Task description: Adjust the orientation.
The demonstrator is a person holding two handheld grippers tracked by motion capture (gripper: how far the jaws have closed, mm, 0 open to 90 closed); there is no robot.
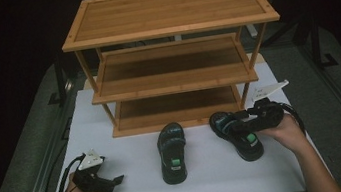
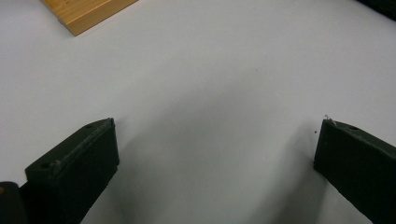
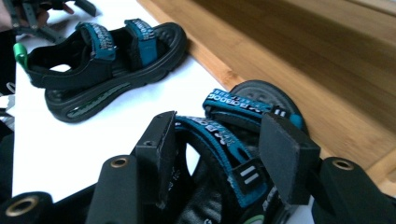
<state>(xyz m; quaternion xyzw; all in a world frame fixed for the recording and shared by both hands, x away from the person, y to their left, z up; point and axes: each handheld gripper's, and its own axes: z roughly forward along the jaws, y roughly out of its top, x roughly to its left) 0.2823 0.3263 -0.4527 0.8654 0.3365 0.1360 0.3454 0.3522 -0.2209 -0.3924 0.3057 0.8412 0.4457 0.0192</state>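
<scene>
Two black sandals with teal straps lie on the white table in front of the rack. The left sandal (image 1: pixel 172 152) lies alone, toe toward the rack. My right gripper (image 1: pixel 237 126) is over the right sandal (image 1: pixel 237 134). In the right gripper view my right gripper (image 3: pixel 219 135) is open, its jaws astride a teal strap (image 3: pixel 233 105) of that sandal without pressing on it; the other sandal (image 3: pixel 107 65) lies farther off. My left gripper (image 1: pixel 117 180) rests near the table's front left. It stands open (image 2: pixel 215 140) over bare tabletop.
A three-tier bamboo shoe rack (image 1: pixel 169 30) stands at the back of the white table (image 1: pixel 130 147), all its shelves bare. Its bottom board (image 3: pixel 299 56) runs just behind the right sandal's toe. A corner of the rack (image 2: pixel 84 11) is in the left gripper view.
</scene>
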